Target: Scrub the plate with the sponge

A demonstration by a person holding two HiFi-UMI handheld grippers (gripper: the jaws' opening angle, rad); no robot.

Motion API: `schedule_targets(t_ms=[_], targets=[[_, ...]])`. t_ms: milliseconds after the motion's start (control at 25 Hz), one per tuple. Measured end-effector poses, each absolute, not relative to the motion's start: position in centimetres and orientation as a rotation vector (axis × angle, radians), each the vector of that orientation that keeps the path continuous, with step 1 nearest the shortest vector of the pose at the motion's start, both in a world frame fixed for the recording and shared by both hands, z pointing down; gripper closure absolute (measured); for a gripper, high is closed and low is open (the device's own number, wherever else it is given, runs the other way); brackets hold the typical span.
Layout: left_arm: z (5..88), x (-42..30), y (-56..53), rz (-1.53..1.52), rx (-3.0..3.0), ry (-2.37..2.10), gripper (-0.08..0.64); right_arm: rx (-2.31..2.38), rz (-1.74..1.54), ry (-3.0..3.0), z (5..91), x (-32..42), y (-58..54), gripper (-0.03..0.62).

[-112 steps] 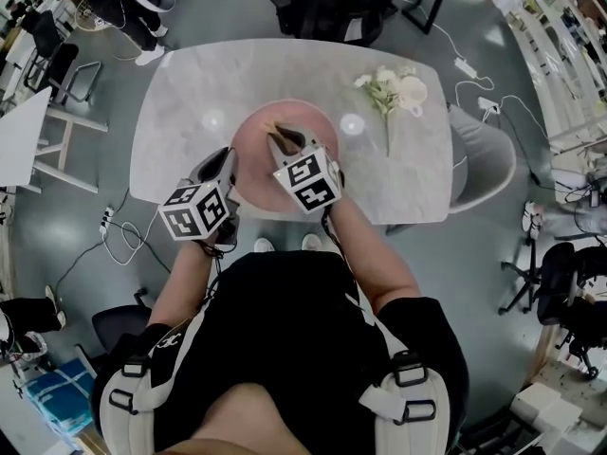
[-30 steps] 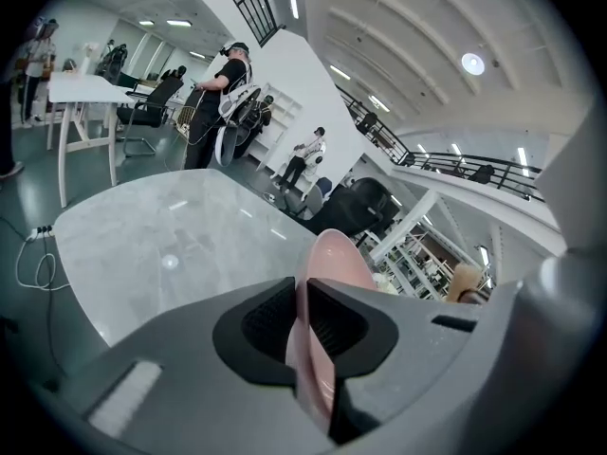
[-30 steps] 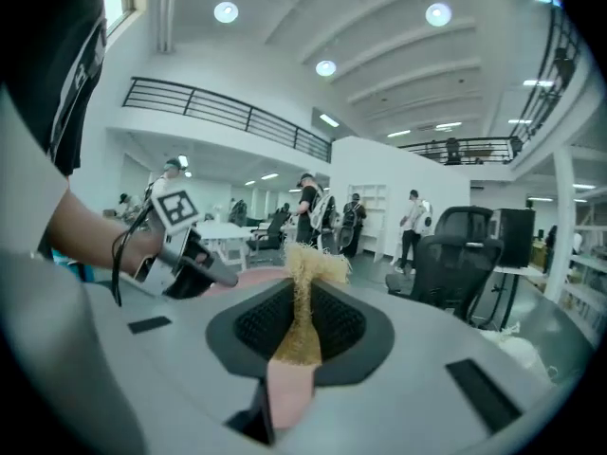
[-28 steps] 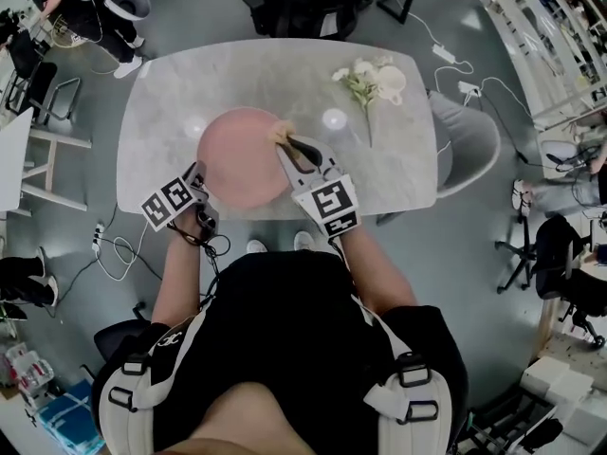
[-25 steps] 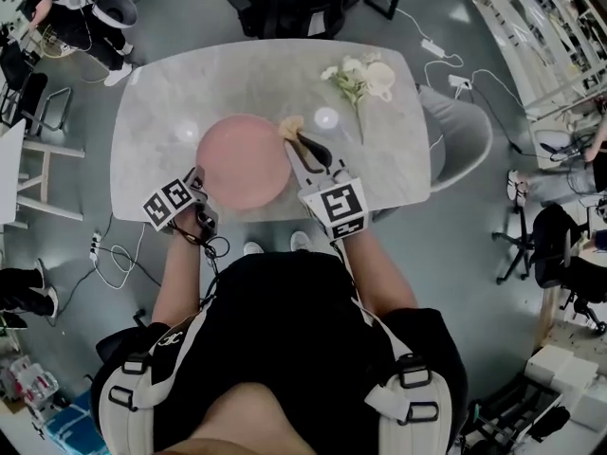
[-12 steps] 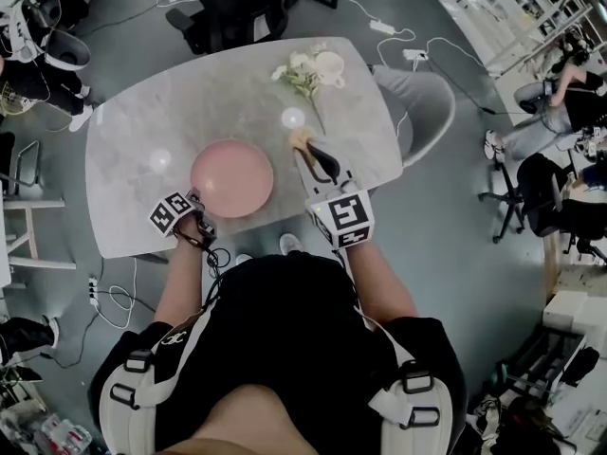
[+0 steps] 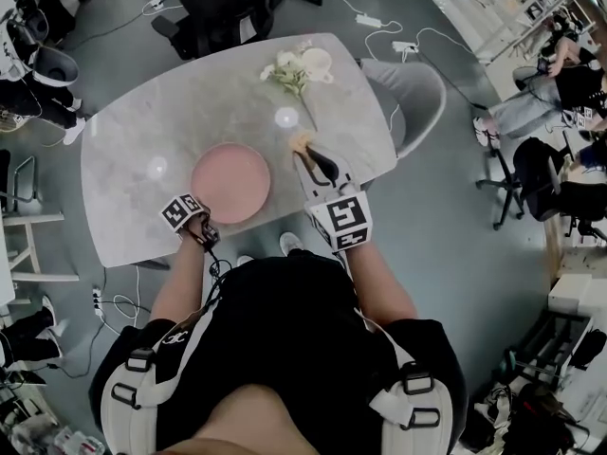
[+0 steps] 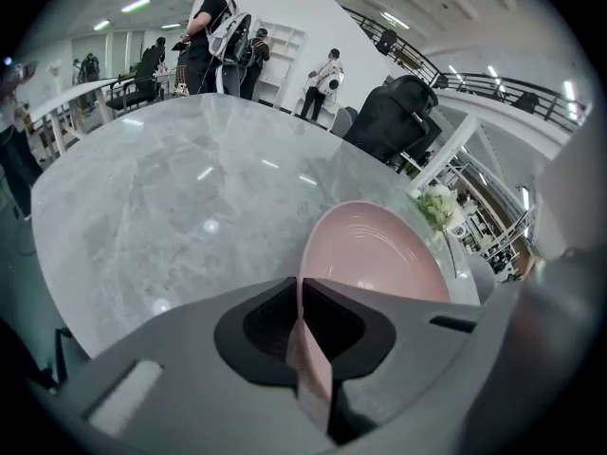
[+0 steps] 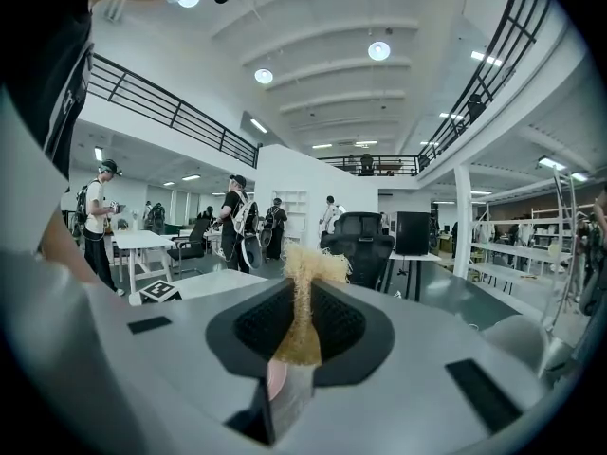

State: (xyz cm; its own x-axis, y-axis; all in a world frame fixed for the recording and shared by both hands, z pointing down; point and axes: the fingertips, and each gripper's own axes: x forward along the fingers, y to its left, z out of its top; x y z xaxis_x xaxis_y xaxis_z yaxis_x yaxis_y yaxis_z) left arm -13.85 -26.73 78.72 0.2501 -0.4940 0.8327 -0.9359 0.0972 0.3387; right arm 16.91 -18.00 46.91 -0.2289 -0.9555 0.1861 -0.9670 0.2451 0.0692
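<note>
The pink plate (image 7: 230, 180) lies flat on the grey marble counter (image 7: 180, 112), close to the near edge and about midway along it. The left claw (image 8: 300, 294) is at the plate's near-left rim. Its jaws are closing, and the left gripper view shows the thin pink rim pinched upright between the two dark pads, so the claw is grasping the plate. The rest of the dish spreads out beyond the jaws.

The right claw (image 7: 306, 154) sits just beyond the plate's right side, nearer the counter's right edge, and is clenched on the sponge (image 7: 302, 142). The sponge is a tan, fibrous tuft squeezed narrow between the pads, with its frayed top sticking out past the jaw tips. It is clear of the plate, not touching it. Whether it touches the counter cannot be told.

Near the far right corner of the counter lie a sprig of pale flowers (image 7: 287, 74) and a white cup (image 7: 318, 63), well apart from the plate.
</note>
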Motion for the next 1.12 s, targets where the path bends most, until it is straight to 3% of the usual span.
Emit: schedule_targets(t_ms=[280,760,920,1120], targets=[[74.6,-13.5,-28.7,0.505,1.732,-1.421,0.503,1.815,0.092,-2.357,47.0,16.2,-19.1,0.540],[50.1,-16.9,-31.4,0.209,2.265,-1.765,0.503,1.693,0.035,-2.565,45.0,9.2,-23.7,0.540],[43.6,-17.3,-28.4,0.218,2.379,-1.899,0.554,1.679,0.019,-2.638,43.5,7.8,-25.1,0.540],[41.8,-18.0,-25.7,0.257,2.402,-1.970,0.555,1.573,-0.009,-2.702,42.8,4.8,-26.5,0.540]])
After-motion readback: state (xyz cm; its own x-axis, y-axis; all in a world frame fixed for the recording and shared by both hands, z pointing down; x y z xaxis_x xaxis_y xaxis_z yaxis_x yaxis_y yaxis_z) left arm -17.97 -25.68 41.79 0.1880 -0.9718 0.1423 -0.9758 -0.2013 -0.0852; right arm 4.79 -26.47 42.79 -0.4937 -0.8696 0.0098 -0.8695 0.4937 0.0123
